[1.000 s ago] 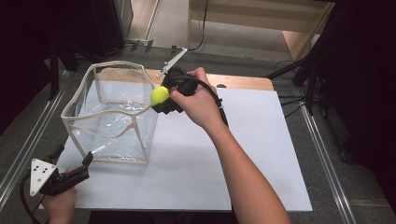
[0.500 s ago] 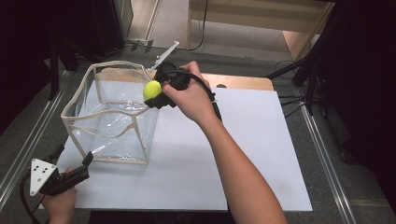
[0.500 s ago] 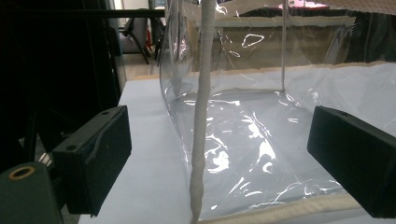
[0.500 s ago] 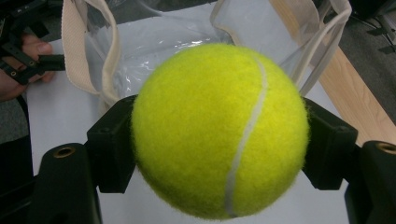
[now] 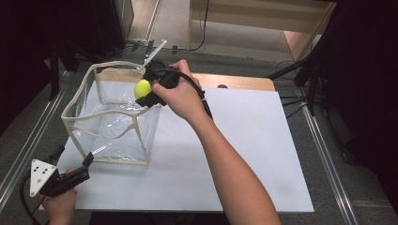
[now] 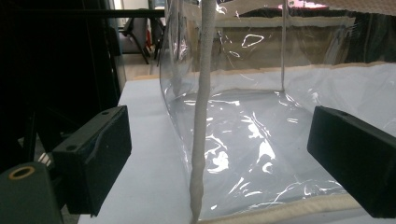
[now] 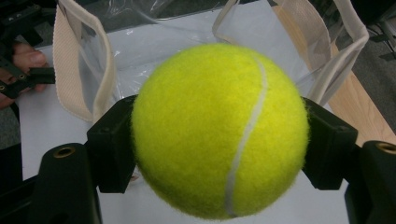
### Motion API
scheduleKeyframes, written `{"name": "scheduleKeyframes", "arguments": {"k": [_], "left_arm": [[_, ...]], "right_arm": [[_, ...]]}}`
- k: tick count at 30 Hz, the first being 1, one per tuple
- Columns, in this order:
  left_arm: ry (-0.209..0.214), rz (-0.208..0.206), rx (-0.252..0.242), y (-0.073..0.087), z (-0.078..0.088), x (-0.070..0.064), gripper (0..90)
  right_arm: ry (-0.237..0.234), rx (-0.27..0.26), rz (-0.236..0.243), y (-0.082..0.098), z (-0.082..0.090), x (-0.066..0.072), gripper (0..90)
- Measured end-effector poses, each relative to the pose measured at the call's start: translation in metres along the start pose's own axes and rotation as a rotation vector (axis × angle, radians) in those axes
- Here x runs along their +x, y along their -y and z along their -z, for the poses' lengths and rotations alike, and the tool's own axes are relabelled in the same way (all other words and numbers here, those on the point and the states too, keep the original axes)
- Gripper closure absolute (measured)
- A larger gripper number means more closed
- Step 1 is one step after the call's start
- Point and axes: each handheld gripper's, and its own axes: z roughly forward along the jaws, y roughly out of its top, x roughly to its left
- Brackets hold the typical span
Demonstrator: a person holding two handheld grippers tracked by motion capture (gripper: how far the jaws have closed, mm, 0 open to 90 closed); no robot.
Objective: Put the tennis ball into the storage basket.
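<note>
The right gripper [image 5: 146, 92] clamps the tennis ball [image 5: 142, 88] over the right rim of the clear bag [image 5: 101, 143]. The left gripper [image 5: 75, 172], jaws spread and empty, rests near-left, facing the bag's corner.

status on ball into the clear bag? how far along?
Done: the right gripper has the tennis ball clamped and lifted to the clear bag's open top. In hand: holding it over the rim. Left: release inside. The left gripper sits open at the bag's near corner.

Lab: dark frames [image 5: 56, 70], floor cables [image 5: 291, 101]
</note>
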Motion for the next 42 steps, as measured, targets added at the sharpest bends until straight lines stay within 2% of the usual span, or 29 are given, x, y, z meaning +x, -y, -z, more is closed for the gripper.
{"name": "scheduleKeyframes", "arguments": {"k": [14,17,19,20,22,25,27,28,36,42], "left_arm": [[0.003,0.0,0.001,0.0,0.0,0.0,6.8],[0.003,0.001,0.001,0.0,0.0,0.0,6.8],[0.003,0.0,0.001,0.0,0.0,0.0,6.8],[0.003,0.002,-0.001,0.0,0.0,0.0,6.8],[0.002,0.003,-0.001,0.0,0.0,0.0,6.8],[0.002,0.0,0.002,0.0,0.0,0.0,6.8],[0.002,0.003,-0.001,0.0,0.0,0.0,6.8],[0.002,0.003,-0.001,0.0,0.0,0.0,6.8],[0.0,0.002,0.002,0.0,0.0,0.0,6.8],[0.001,-0.007,0.006,0.0,0.0,0.0,6.8]], "right_arm": [[-0.026,0.039,-0.018,-0.004,-0.022,-0.001,23.7],[-0.025,0.047,-0.008,-0.004,-0.024,0.0,23.4],[-0.026,0.05,-0.009,-0.004,-0.025,0.001,22.5],[-0.019,0.05,-0.012,-0.003,-0.026,0.001,19.1],[-0.031,0.037,-0.024,-0.003,-0.023,0.001,13.3],[0.004,0.013,-0.034,-0.003,-0.017,0.002,9.3],[-0.001,-0.003,-0.034,-0.001,-0.013,0.002,5.9],[-0.004,-0.011,-0.033,0.001,-0.01,0.001,0.8],[0.009,-0.048,-0.059,0.019,0.006,0.002,0.1],[0.026,-0.051,-0.078,0.033,0.011,0.004,0.0]]}}
